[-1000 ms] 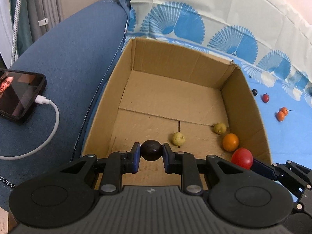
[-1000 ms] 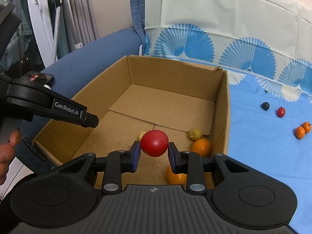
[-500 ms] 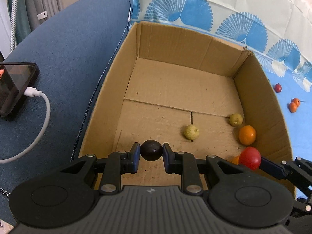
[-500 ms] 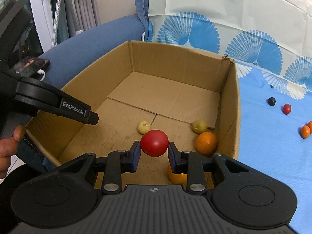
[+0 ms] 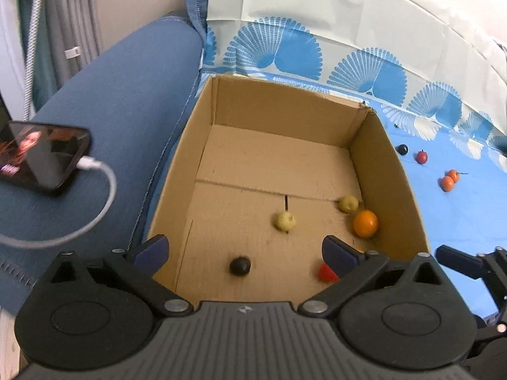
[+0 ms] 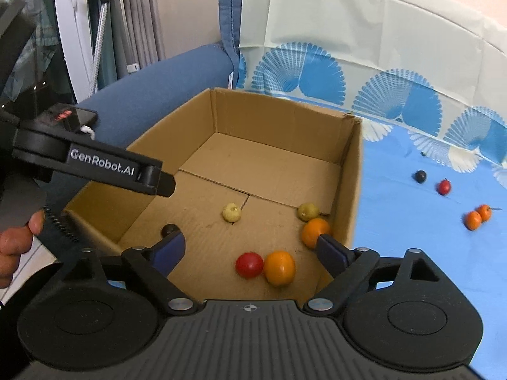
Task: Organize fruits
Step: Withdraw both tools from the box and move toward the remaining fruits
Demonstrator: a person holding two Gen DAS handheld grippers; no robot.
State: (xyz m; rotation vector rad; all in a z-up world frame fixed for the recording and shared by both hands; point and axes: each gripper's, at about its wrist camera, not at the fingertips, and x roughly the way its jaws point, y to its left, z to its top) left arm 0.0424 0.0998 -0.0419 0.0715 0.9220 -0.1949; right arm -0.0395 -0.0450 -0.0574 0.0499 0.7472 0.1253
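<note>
The left gripper (image 5: 244, 250) is seen opening wide, nothing held; the dark round fruit (image 5: 240, 265) lies free on the cardboard box (image 5: 177, 171) floor below. The right gripper (image 6: 250, 247) is likewise opening and empty, the red tomato (image 6: 249, 264) resting against an upright oval orange fruit (image 6: 279, 268).

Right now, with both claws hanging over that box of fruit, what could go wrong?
The dark fruit and red fruit lie loose on the cardboard box floor; they may roll. The left gripper and right gripper, jaws opening, sit close together and might collide. Four small fruits remain on the blue cloth.
</note>
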